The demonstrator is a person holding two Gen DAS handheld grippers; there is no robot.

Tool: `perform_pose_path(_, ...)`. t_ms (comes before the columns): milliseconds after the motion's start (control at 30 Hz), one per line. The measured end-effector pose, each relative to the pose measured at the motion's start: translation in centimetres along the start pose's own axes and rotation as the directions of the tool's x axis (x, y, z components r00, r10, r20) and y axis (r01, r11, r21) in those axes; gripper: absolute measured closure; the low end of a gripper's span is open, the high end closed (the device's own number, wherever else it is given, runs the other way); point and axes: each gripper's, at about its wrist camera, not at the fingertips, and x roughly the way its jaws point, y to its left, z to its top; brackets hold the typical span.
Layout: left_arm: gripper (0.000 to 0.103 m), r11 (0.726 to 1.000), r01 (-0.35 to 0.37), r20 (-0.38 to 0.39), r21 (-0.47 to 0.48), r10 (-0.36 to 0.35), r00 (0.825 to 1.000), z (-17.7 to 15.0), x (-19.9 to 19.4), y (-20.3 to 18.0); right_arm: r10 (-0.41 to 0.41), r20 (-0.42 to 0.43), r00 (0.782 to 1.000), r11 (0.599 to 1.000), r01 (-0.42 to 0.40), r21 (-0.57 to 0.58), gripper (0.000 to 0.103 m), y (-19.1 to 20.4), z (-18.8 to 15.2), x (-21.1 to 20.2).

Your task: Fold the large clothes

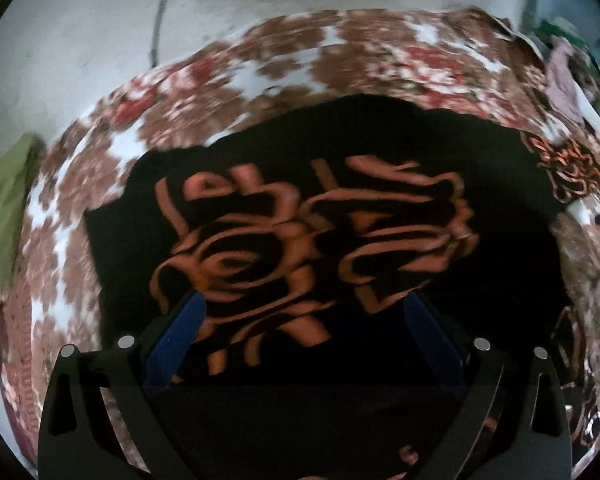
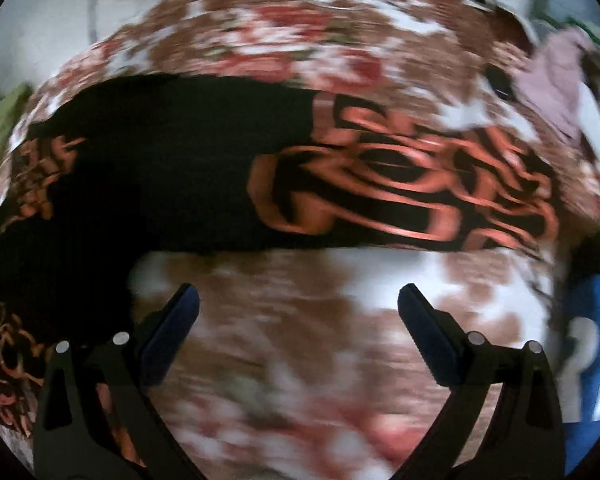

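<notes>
A large black garment with an orange swirl print (image 1: 308,232) lies spread on a floral bedcover (image 1: 260,64). My left gripper (image 1: 304,300) is open and hovers over the garment's printed body, nothing between its fingers. In the right wrist view the same garment (image 2: 204,168) stretches across the middle, its printed sleeve (image 2: 412,184) reaching right. My right gripper (image 2: 298,292) is open and empty over bare bedcover (image 2: 300,352), just short of the garment's near edge. Both views are motion-blurred.
A green cloth (image 1: 4,208) lies at the left edge of the bed. A pale pink garment (image 2: 552,84) lies at the far right, and a blue cloth with white letters (image 2: 596,352) at the right. A pale wall (image 1: 100,12) stands behind the bed.
</notes>
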Motion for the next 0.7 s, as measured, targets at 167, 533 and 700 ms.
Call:
perform_pose_path(167,0.005,1.0,0.016,0.037,-0.018,-0.016,0.999,2.5,0.9,-3.6,-0.094,0.003,0.996,0.98,0.092,0.175,0.005,-8.8,1.5,0.2)
perform_pose_path(533,0.006,0.992,0.078,-0.008,-0.101,-0.079,0.997,3.5,8.8,-8.0,-0.124,-0.056,0.991,0.869,0.135,0.477,0.005,-19.7,3.7,4.3)
perform_pose_path(700,0.005,0.99,0.072,-0.035,-0.125,-0.077,0.996,2.5,10.9,-8.3,-0.113,-0.027,0.993,0.788,0.106,0.606,0.005,-22.0,3.5,5.0)
